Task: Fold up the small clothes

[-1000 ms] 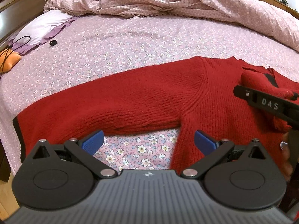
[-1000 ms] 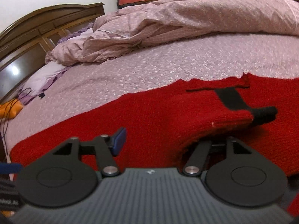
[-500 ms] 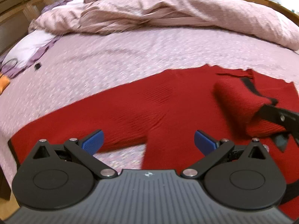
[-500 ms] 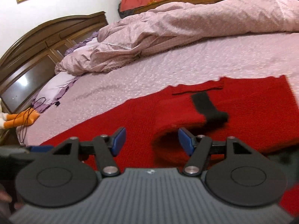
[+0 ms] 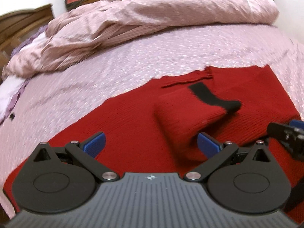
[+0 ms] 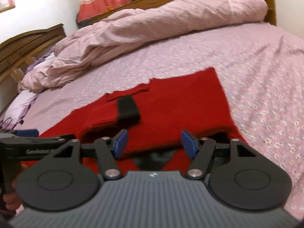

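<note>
Floral bedsheet [image 6: 247, 60] carries red sweater [image 6: 180, 102], one sleeve [image 5: 182, 119] folded in; both grippers' jaws open, empty: next, pinch far sleeve's cuff squarely.

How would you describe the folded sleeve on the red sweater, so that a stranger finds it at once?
Start from the bed sheet, pink with small flowers, where the red sweater lies flat. On its body rests the folded sleeve. It alone ends in a black cuff.
</note>
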Action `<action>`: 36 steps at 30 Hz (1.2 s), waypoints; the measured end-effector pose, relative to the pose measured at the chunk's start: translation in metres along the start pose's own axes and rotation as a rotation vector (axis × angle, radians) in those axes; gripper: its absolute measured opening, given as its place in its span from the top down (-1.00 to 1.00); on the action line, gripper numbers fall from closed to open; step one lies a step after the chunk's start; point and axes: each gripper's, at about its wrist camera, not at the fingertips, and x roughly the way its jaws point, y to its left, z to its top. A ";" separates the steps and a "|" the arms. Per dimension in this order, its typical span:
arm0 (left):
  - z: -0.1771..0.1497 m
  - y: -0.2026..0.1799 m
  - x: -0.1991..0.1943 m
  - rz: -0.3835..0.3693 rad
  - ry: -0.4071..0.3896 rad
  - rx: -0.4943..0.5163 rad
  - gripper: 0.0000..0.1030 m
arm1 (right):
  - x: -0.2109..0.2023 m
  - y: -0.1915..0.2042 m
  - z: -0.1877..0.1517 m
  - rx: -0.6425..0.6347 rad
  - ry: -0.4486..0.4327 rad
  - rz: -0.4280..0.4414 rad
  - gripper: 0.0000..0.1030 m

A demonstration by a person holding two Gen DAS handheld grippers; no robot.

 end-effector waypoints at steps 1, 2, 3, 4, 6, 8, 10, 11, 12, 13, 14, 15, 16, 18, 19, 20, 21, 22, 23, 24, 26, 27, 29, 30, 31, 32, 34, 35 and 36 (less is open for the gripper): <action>0.003 -0.009 0.005 0.004 -0.005 0.020 -1.00 | 0.001 -0.003 -0.001 0.007 0.004 -0.008 -0.27; 0.006 -0.018 0.010 0.011 -0.009 0.038 -1.00 | 0.002 -0.006 -0.003 0.012 0.007 -0.016 -0.27; 0.008 -0.024 0.015 0.020 -0.012 0.051 -1.00 | 0.002 -0.009 -0.004 0.015 0.008 -0.024 -0.27; 0.010 -0.032 0.021 0.032 -0.016 0.066 -1.00 | 0.003 -0.011 -0.006 0.019 0.009 -0.029 -0.27; 0.012 -0.043 0.035 0.047 -0.011 0.093 -1.00 | 0.004 -0.015 -0.006 0.026 0.010 -0.031 -0.27; 0.013 -0.049 0.045 0.067 -0.008 0.101 -1.00 | 0.005 -0.019 -0.007 0.031 0.015 -0.033 -0.27; 0.014 -0.049 0.051 0.102 -0.020 0.091 -1.00 | 0.005 -0.023 -0.009 0.033 0.014 -0.037 -0.27; 0.014 -0.047 0.051 0.118 -0.026 0.081 -1.00 | 0.006 -0.024 -0.009 0.036 0.013 -0.040 -0.27; 0.014 -0.043 0.051 0.125 -0.029 0.065 -1.00 | 0.006 -0.026 -0.009 0.039 0.012 -0.041 -0.27; 0.015 -0.037 0.051 0.124 -0.029 0.045 -1.00 | 0.006 -0.027 -0.010 0.043 0.011 -0.040 -0.27; 0.015 -0.032 0.050 0.125 -0.028 0.029 -1.00 | 0.005 -0.028 -0.010 0.044 0.011 -0.040 -0.27; 0.014 -0.026 0.048 0.130 -0.028 0.013 -1.00 | 0.005 -0.029 -0.010 0.044 0.010 -0.041 -0.27; 0.014 -0.020 0.046 0.138 -0.029 -0.006 -1.00 | 0.005 -0.030 -0.010 0.044 0.008 -0.042 -0.27; 0.012 -0.008 0.042 0.154 -0.033 -0.037 -1.00 | 0.006 -0.030 -0.010 0.048 0.008 -0.043 -0.27; 0.010 -0.001 0.041 0.161 -0.033 -0.057 -1.00 | 0.006 -0.030 -0.010 0.050 0.008 -0.041 -0.27; 0.009 0.005 0.038 0.167 -0.034 -0.070 -1.00 | 0.007 -0.031 -0.010 0.052 0.008 -0.039 -0.27; 0.007 0.011 0.037 0.173 -0.033 -0.083 -1.00 | 0.007 -0.030 -0.011 0.052 0.010 -0.038 -0.27; 0.005 0.017 0.035 0.180 -0.032 -0.092 -1.00 | 0.007 -0.030 -0.011 0.051 0.011 -0.038 -0.27; 0.002 0.022 0.033 0.188 -0.031 -0.099 -1.00 | 0.008 -0.029 -0.011 0.048 0.011 -0.038 -0.27; -0.001 0.027 0.031 0.196 -0.029 -0.106 -1.00 | 0.008 -0.027 -0.011 0.045 0.012 -0.037 -0.27; -0.007 0.039 0.029 0.207 -0.022 -0.116 -1.00 | 0.008 -0.026 -0.011 0.040 0.013 -0.034 -0.27; -0.010 0.042 0.028 0.211 -0.018 -0.120 -1.00 | 0.009 -0.025 -0.011 0.038 0.013 -0.033 -0.27; -0.017 0.052 0.027 0.216 -0.006 -0.121 -1.00 | 0.009 -0.024 -0.011 0.034 0.015 -0.034 -0.27; -0.020 0.056 0.026 0.220 -0.003 -0.123 -1.00 | 0.010 -0.024 -0.011 0.033 0.015 -0.034 -0.27; -0.024 0.061 0.026 0.224 0.005 -0.127 -1.00 | 0.010 -0.023 -0.011 0.031 0.016 -0.034 -0.27; -0.029 0.066 0.026 0.224 0.010 -0.129 -1.00 | 0.010 -0.023 -0.011 0.029 0.017 -0.036 -0.27; -0.036 0.074 0.025 0.218 0.013 -0.133 -1.00 | 0.010 -0.023 -0.010 0.025 0.018 -0.039 -0.27; -0.039 0.078 0.025 0.214 0.015 -0.137 -1.00 | 0.010 -0.023 -0.010 0.022 0.019 -0.041 -0.27; -0.041 0.082 0.025 0.210 0.016 -0.141 -1.00 | 0.010 -0.023 -0.010 0.018 0.019 -0.043 -0.27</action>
